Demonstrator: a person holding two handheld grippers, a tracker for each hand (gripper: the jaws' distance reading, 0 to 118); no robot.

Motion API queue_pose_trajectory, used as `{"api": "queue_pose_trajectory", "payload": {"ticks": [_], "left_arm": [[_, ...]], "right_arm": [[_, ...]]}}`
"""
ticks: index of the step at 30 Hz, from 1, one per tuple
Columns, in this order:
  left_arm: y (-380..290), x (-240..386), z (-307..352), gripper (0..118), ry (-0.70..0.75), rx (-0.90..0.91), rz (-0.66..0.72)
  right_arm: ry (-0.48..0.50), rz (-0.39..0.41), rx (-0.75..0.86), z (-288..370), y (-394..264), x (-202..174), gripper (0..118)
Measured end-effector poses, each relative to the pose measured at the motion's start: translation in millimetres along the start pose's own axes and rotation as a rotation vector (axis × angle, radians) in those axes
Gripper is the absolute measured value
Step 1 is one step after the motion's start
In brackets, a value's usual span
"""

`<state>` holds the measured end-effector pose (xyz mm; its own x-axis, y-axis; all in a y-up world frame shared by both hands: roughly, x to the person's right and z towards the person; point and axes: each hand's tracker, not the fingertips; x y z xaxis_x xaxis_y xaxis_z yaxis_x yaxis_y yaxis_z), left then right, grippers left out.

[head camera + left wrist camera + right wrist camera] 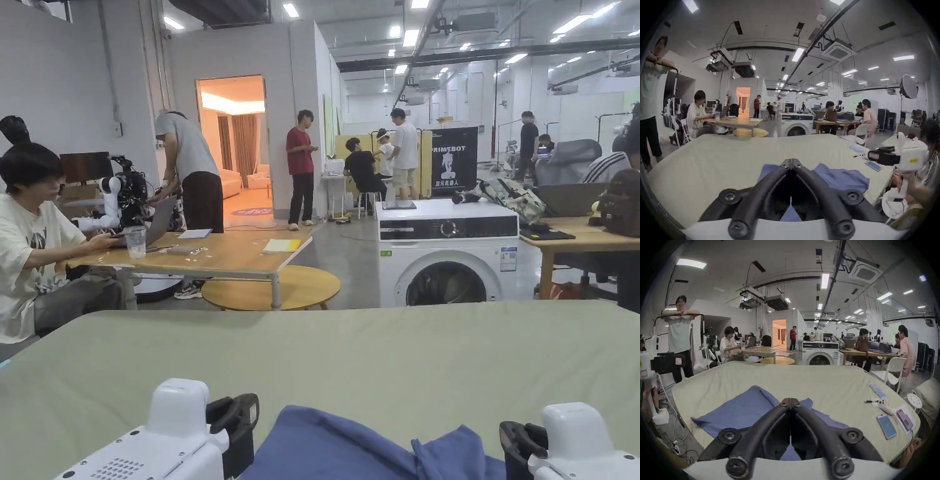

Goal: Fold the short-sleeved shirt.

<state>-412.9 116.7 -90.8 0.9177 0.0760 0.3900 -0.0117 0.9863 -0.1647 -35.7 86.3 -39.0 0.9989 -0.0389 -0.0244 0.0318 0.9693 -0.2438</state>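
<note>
A blue short-sleeved shirt (350, 447) lies rumpled at the near edge of the table under its pale green cover (375, 350). My left gripper (240, 409) hovers over the shirt's left side and my right gripper (515, 437) over its right side. In the left gripper view the left gripper (791, 162) has its black jaws pressed tip to tip, with blue shirt (841, 177) cloth lying below them. The right gripper (790, 401) is likewise shut, and the shirt (740, 408) spreads out to its left. Neither pair of jaws has cloth between the tips.
Two phones (886, 426) (904, 419), a white controller (883, 404) and a row of small blue items (877, 390) lie along the table's right side. Beyond the far edge stand a washing machine (447, 256) and a wooden table (212, 253) with a seated person. Cables (677, 444) trail on the floor at left.
</note>
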Motion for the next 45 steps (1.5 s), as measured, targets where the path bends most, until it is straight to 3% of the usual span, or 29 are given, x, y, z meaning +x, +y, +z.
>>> {"api": "queue_pose_trajectory", "payload": {"ticks": [4, 8, 9, 11, 13, 16, 20, 24, 27, 29, 32, 33, 35, 36, 41, 43, 45], "left_arm": [[-6, -18, 9, 0, 0.021, -0.015, 0.010], [-26, -60, 22, 0, 0.024, -0.165, 0.053], [-35, -72, 23, 4, 0.053, -0.211, 0.063], [-58, -98, 28, 47, 0.077, -0.280, 0.123], [-81, -117, 27, 50, 0.076, -0.384, 0.227], [-112, -134, 23, 50, 0.131, -0.453, 0.280], [-154, -140, 3, 50, 0.143, -0.622, 0.305], [-177, -140, -16, 50, 0.148, -0.661, 0.318], [-178, -135, -25, 30, 0.177, -0.678, 0.250], [-174, -132, -32, 5, 0.144, -0.704, 0.238], [-179, -124, -41, 0, 0.140, -0.767, 0.153], [-179, -123, -43, 0, 0.140, -0.775, 0.125], [-176, -124, -46, 0, 0.136, -0.790, 0.139], [-175, -124, -48, 0, 0.134, -0.799, 0.142], [-173, -129, -50, 0, 0.140, -0.816, 0.188], [-174, -130, -50, 0, 0.147, -0.813, 0.193], [-174, -129, -51, 0, 0.156, -0.814, 0.195]], "right_arm": [[0.004, -0.017, -0.017, -1, -6, 9, 0], [0.025, -0.061, -0.040, 6, -16, 24, 0], [0.030, -0.069, -0.049, 8, -19, 26, 0], [0.040, -0.088, -0.073, 7, -27, 31, 0], [0.043, -0.114, -0.094, 6, -34, 33, 0], [0.053, -0.144, -0.118, 4, -42, 35, 0], [0.051, -0.124, -0.145, 4, -49, 37, 0], [0.039, -0.130, -0.155, 6, -50, 43, 0], [0.017, -0.144, -0.170, 5, -48, 52, 0], [-0.004, -0.133, -0.184, -2, -45, 66, 0], [-0.056, -0.083, -0.238, -26, -33, 89, 0], [-0.062, -0.059, -0.271, -39, -28, 98, 9], [-0.025, -0.017, -0.424, -84, -13, 120, 60], [0.004, -0.006, -0.475, -105, -8, 129, 63], [-0.060, 0.052, -0.731, -231, -10, 159, 61], [-0.044, -0.001, -0.866, -269, -22, 168, 61], [-0.041, -0.024, -0.941, -289, -39, 171, 51]]}}
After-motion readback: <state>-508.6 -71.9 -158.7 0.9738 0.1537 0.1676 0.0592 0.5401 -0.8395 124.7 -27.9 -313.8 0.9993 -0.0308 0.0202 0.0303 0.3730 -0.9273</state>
